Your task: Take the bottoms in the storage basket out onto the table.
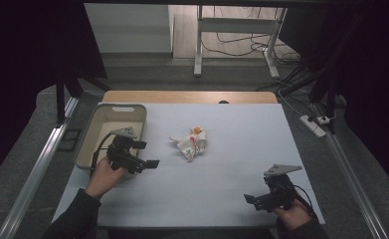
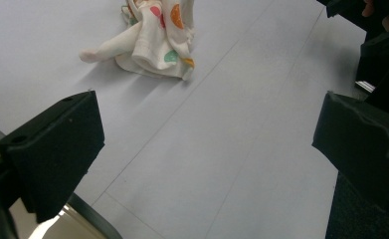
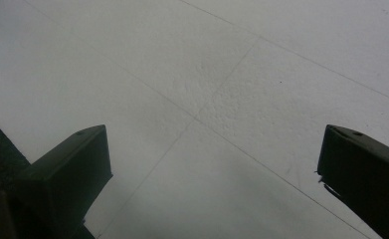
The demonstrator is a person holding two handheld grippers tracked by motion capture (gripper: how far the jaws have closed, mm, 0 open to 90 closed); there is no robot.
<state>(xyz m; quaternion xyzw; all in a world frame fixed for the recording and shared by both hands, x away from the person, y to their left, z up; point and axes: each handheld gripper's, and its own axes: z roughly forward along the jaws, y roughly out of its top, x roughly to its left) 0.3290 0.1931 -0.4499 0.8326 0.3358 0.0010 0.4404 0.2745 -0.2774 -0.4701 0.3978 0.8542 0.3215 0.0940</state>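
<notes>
Your left gripper (image 1: 149, 154) hovers near the bench's left edge, just beside the beige bin (image 1: 98, 130) that sits at the far left corner, and its jaws stand wide apart with nothing between them. Your right gripper (image 1: 250, 200) waits near the front right corner, also spread wide and empty, over bare bench (image 1: 242, 144).

The crumpled cloth (image 1: 192, 142), white with coloured spots, lies about mid-bench, a little toward the far edge and well apart from both grippers. In the left gripper view the cloth (image 2: 154, 42) sits ahead of the jaws and up to the left, with one twisted tail pointing away from the heap.

The step in hand looks like the left reach for the cloth. Turn the gripper so the heap comes between the jaws, then come down on the thickest fold rather than the thin tail, which would likely slip or let the rest drag. Go low enough to pinch several layers without scraping the bench. Close fully before you lift, and keep the right gripper clear.
</notes>
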